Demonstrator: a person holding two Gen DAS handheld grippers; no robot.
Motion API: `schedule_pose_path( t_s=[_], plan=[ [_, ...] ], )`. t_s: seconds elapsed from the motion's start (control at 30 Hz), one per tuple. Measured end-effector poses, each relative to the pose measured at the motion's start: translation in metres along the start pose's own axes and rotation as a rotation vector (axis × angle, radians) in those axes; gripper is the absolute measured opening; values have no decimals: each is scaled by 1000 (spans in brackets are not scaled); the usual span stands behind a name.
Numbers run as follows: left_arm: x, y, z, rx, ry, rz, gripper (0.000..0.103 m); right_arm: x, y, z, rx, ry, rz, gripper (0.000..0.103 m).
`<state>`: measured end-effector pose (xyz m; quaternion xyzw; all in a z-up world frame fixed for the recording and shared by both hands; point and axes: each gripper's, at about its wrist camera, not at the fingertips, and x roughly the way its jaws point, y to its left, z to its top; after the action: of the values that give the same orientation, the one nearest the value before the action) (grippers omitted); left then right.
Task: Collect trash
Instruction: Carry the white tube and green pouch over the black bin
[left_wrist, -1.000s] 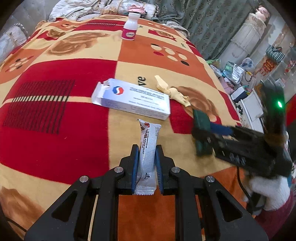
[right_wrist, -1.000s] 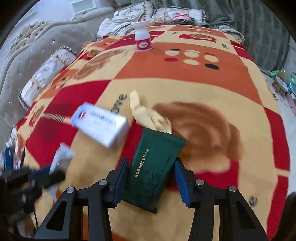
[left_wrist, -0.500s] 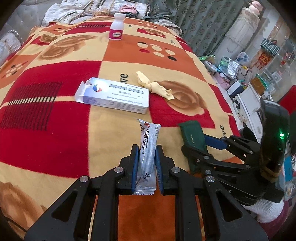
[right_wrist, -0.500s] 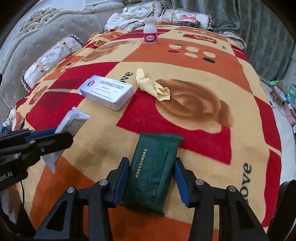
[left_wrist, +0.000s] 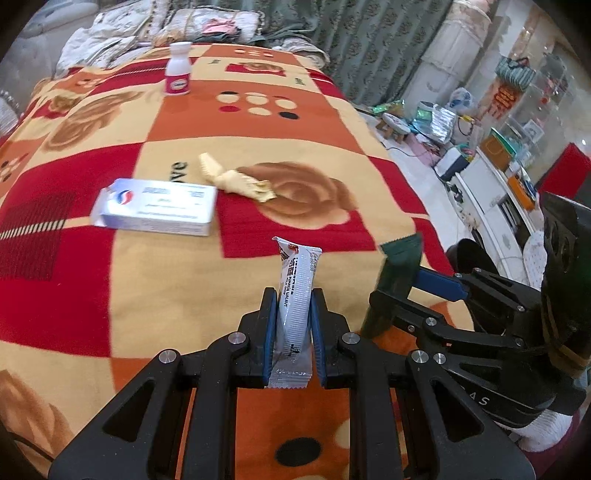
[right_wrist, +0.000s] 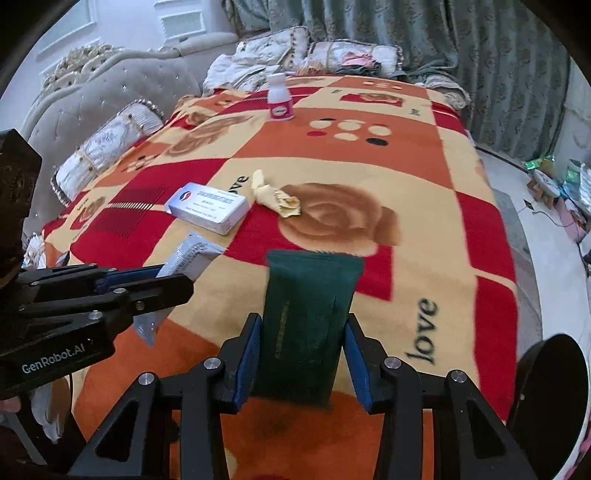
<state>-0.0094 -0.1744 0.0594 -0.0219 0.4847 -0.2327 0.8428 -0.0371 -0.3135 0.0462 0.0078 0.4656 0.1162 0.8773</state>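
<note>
My left gripper (left_wrist: 293, 332) has its fingers nearly together, clamped on a silvery white wrapper (left_wrist: 295, 299) that stands upright at the lower centre of the left wrist view. The wrapper has a red mark at its top and lines of dark print down its length, too small for me to read.

My right gripper (right_wrist: 301, 360) has its fingers (right_wrist: 244, 360) set wider, pressed on both long sides of a dark green packet (right_wrist: 308, 321) at the lower centre of the right wrist view. A line of gold characters runs down the packet's left side; I cannot make them out. In the left wrist view the same packet (left_wrist: 397, 273) shows at the right, its serrated top edge sticking up above my right gripper (left_wrist: 413, 291).

My left gripper (right_wrist: 162, 284) crosses the left of the right wrist view, and its body reads "GenRobot.AI".

On the bed's blanket (right_wrist: 369, 155), patterned in red, orange and cream, lie a white box (left_wrist: 159, 206) with a red and blue round logo, blurred print on its lid, and just beside it a crumpled yellow tissue (left_wrist: 236, 179). A white bottle (left_wrist: 178, 70) with a pink label stands at the upper left. The blanket itself says "love" (right_wrist: 423, 332).
</note>
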Motion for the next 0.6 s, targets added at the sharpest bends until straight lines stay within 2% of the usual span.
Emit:
schedule_pose_path(
  t_s=[0.2, 0.6],
  plan=[
    [5, -24, 2, 41, 3, -6, 15, -15, -18, -9, 43, -28, -7, 42],
    [6, -27, 2, 35, 7, 6, 15, -33, -25, -14, 57, -66, 23, 40]
  ],
)
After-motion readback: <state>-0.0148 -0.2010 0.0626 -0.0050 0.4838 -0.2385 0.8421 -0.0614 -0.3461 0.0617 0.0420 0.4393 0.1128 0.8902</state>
